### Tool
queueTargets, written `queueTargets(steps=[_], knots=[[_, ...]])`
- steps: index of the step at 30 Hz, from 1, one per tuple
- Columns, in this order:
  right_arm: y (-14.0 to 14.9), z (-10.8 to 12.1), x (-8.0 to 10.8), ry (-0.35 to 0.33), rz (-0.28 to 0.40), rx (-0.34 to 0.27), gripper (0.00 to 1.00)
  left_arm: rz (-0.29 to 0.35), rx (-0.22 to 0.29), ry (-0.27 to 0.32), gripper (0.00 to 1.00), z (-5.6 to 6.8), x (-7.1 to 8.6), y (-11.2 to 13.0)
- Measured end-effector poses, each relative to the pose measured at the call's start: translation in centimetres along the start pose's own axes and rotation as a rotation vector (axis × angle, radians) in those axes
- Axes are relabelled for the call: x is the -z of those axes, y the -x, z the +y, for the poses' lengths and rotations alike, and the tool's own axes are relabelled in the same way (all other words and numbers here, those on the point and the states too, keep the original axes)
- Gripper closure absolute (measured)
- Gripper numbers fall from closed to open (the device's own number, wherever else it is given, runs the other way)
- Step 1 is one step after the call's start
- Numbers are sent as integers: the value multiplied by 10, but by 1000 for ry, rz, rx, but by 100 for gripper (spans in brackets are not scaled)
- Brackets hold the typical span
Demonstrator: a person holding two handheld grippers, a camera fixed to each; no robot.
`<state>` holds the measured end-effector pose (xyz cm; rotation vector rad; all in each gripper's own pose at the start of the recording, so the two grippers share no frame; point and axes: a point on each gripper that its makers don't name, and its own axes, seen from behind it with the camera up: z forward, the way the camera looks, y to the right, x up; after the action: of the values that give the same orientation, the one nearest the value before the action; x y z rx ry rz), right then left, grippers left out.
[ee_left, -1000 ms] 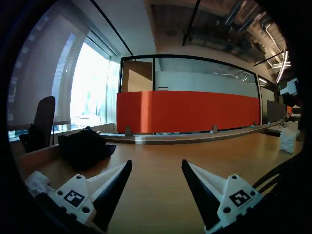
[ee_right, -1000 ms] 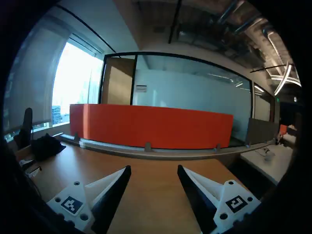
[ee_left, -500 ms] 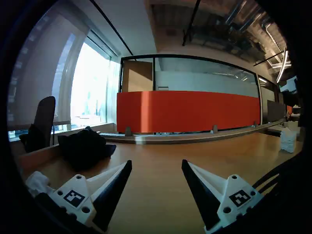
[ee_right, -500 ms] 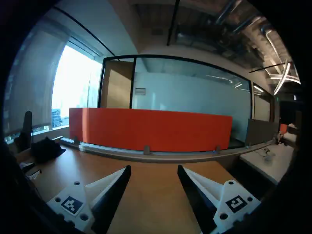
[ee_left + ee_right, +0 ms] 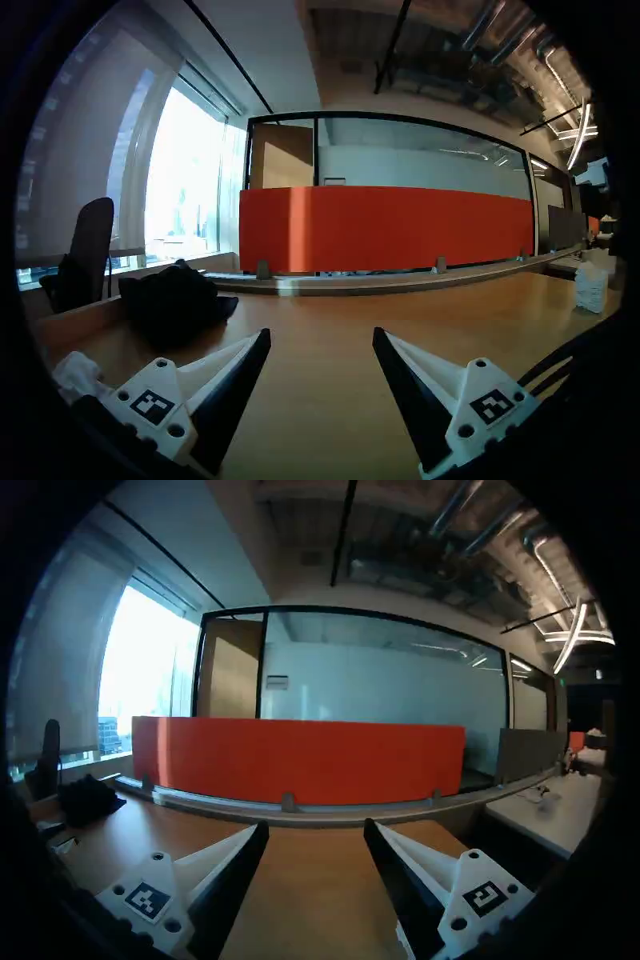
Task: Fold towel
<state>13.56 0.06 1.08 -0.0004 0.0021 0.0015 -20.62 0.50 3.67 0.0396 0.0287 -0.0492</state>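
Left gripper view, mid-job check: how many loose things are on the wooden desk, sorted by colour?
Black: 1, cloth heap
White: 2, stack at far right; crumpled piece at lower left, unclear what it is
Total: 3

Count at the desk
There were two grippers, left gripper [image 5: 320,330] and right gripper [image 5: 316,822]; one desk [image 5: 336,308], one orange divider [image 5: 384,228], one dark cloth heap [image 5: 172,300], one chair [image 5: 84,248].

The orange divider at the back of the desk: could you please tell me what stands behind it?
Behind the orange divider rises a glass partition, with a wooden door at its left. The divider hides their lower parts.
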Motion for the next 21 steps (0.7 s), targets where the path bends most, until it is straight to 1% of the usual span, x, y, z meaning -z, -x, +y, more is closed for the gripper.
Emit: queueTargets(steps=[8,12,17,21], knots=[[30,14,-2,45,10,-15,8,0,0,0,6,0,0,1],[49,12,0,31,12,-17,8,1,0,0,6,0,0,1],[76,11,1,19,12,-43,8,1,0,0,6,0,0,1],[98,14,2,22,10,-52,8,0,0,0,6,0,0,1]])
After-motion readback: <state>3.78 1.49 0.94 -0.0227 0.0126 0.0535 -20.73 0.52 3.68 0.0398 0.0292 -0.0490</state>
